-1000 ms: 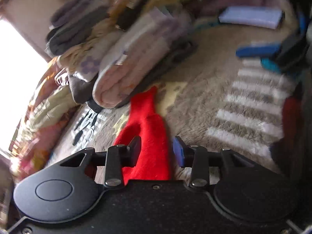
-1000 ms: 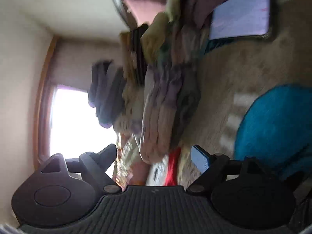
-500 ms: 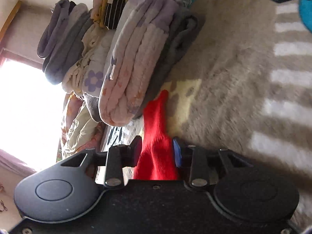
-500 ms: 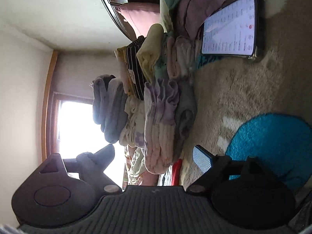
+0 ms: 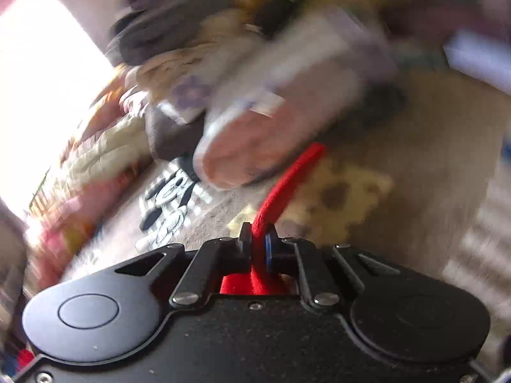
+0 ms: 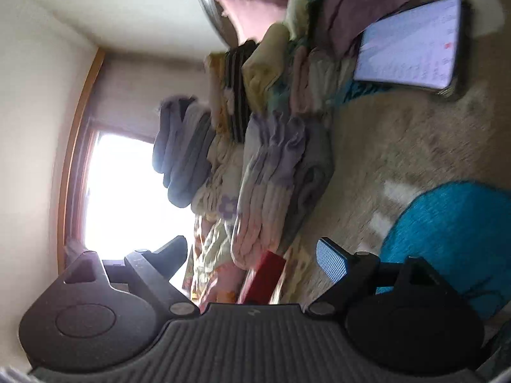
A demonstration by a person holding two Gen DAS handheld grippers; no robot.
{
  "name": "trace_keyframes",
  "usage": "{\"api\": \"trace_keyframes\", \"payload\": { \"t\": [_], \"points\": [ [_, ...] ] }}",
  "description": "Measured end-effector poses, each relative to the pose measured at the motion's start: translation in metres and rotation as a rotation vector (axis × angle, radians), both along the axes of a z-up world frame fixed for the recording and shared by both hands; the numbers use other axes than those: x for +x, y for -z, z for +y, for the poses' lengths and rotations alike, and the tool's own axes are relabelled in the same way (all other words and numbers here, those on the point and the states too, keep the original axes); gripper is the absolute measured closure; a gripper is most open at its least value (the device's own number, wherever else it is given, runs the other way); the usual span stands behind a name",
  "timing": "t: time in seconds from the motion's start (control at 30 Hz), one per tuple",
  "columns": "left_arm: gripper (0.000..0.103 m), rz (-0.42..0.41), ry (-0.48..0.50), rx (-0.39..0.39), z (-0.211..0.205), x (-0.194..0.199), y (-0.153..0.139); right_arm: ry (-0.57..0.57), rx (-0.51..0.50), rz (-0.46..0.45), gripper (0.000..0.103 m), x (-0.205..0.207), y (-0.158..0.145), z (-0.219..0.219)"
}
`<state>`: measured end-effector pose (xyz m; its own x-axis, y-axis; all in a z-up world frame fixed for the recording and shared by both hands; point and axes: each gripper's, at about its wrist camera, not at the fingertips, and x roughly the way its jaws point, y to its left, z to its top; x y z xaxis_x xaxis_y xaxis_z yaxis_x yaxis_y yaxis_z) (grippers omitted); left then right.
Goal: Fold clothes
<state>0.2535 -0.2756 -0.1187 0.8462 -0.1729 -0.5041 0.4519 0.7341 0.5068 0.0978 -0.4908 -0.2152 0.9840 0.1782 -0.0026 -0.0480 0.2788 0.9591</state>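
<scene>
On beige carpet (image 5: pixel 431 146) beside stack of folded clothes (image 5: pixel 274 108): left hand-held gripper (image 5: pixel 258 242) closing, jaws pinching end of red garment (image 5: pixel 287 182). Right hand-held gripper (image 6: pixel 252 255) spread wide, empty. Fabric looks soft, light, limp; free far end likely best second hold.

Both cameras sit low, close behind their claws: the left tilts down at the rug (image 5: pixel 399 146), the right looks level, rolled sideways; both see the stack of folded clothes (image 5: pixel 281 118) ahead.
</scene>
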Motion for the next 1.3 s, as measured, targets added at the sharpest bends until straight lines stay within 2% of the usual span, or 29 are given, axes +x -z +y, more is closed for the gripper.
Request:
{"api": "trace_keyframes", "payload": {
  "t": [0.13, 0.27, 0.43, 0.53, 0.63, 0.83, 0.9, 1.07, 1.13, 1.17, 1.23, 1.3],
  "points": [
    [0.096, 0.014, -0.011, -0.312, 0.074, 0.002, -0.054, -0.101, -0.143, -0.026, 0.016, 0.01, -0.02, 0.027],
    [0.096, 0.011, -0.027, -0.522, 0.152, 0.0, -0.082, -0.259, -0.423, -0.073, 0.016, 0.021, -0.05, 0.083],
    [0.097, 0.014, -0.089, -0.672, 0.228, -0.003, -0.083, -0.512, -0.825, -0.135, 0.016, 0.027, -0.073, 0.182],
    [0.097, 0.014, -0.111, -0.761, 0.267, -0.009, -0.078, -0.618, -0.967, -0.128, 0.016, 0.03, -0.071, 0.231],
    [0.097, 0.009, -0.128, -0.827, 0.3, -0.017, -0.069, -0.638, -1.04, -0.089, 0.017, 0.032, -0.067, 0.264],
    [0.097, 0.066, -0.157, -0.993, 0.361, -0.008, -0.037, -0.59, -1.251, 0.008, 0.017, 0.026, -0.055, 0.321],
    [0.097, 0.084, -0.155, -1.032, 0.376, 0.002, -0.035, -0.57, -1.324, 0.016, 0.026, 0.021, -0.052, 0.338],
    [0.097, 0.109, -0.146, -1.158, 0.415, 0.011, -0.03, -0.516, -1.424, 0.006, 0.039, 0.017, -0.05, 0.364],
    [0.097, 0.12, -0.143, -1.178, 0.424, 0.009, -0.029, -0.519, -1.465, -0.018, 0.049, 0.017, -0.05, 0.372],
    [0.097, 0.124, -0.14, -1.183, 0.427, 0.008, -0.028, -0.524, -1.485, -0.03, 0.058, 0.018, -0.05, 0.376],
    [0.097, 0.127, -0.136, -1.184, 0.432, 0.006, -0.027, -0.533, -1.53, -0.042, 0.064, 0.017, -0.048, 0.384],
    [0.097, 0.13, -0.141, -1.185, 0.437, 0.004, -0.026, -0.536, -1.561, -0.048, 0.075, 0.015, -0.046, 0.388]
  ]
}}
